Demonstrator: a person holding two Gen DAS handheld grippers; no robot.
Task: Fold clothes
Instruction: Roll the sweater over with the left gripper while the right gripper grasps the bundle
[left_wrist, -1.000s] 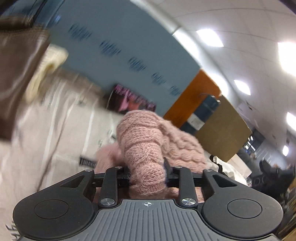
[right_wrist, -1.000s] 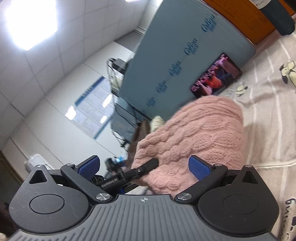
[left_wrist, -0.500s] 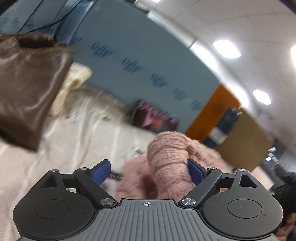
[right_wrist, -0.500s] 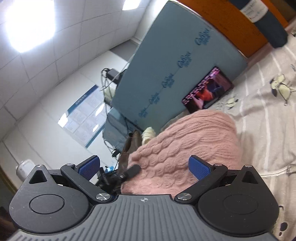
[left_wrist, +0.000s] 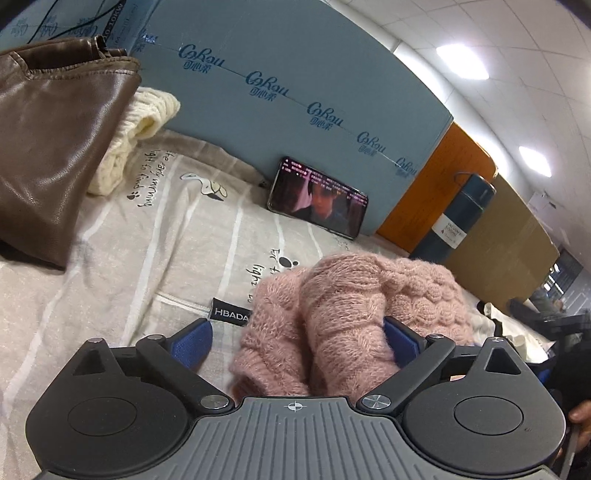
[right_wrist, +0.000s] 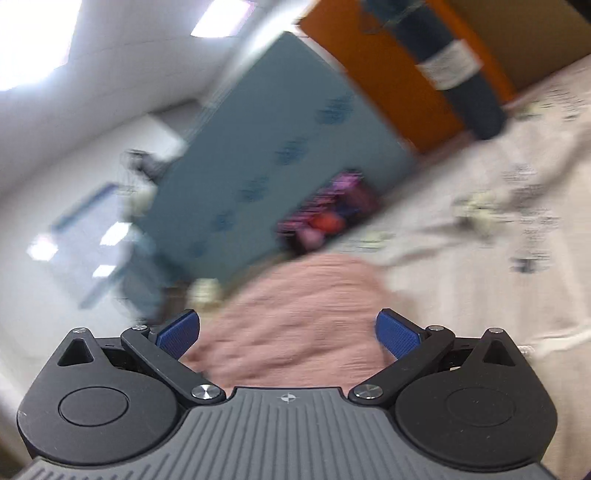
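Both pairs of fingers stand spread wide, gripping nothing. In the left wrist view the left gripper (left_wrist: 295, 341) has its blue pads (left_wrist: 192, 341) apart around a thick roll of the pink knitted sweater (left_wrist: 347, 306) — the roll runs straight away from the camera, along the fingers, and leans against the right-hand pad while the left-hand pad is clear of it. The rest of the sweater bunches ahead and to the right, lying on the striped bedsheet (left_wrist: 155, 229). In the right wrist view, which is blurred, the right gripper (right_wrist: 288, 334) is likewise open, with the same pink mass filling the gap between its pads and reaching forward; whether it touches either pad I cannot tell.

The left gripper looks the better placed: the roll already sits lengthwise in its gap, so closing would pinch it across its width. A phone (left_wrist: 317, 199) leans against the blue board (left_wrist: 295, 74) beyond.
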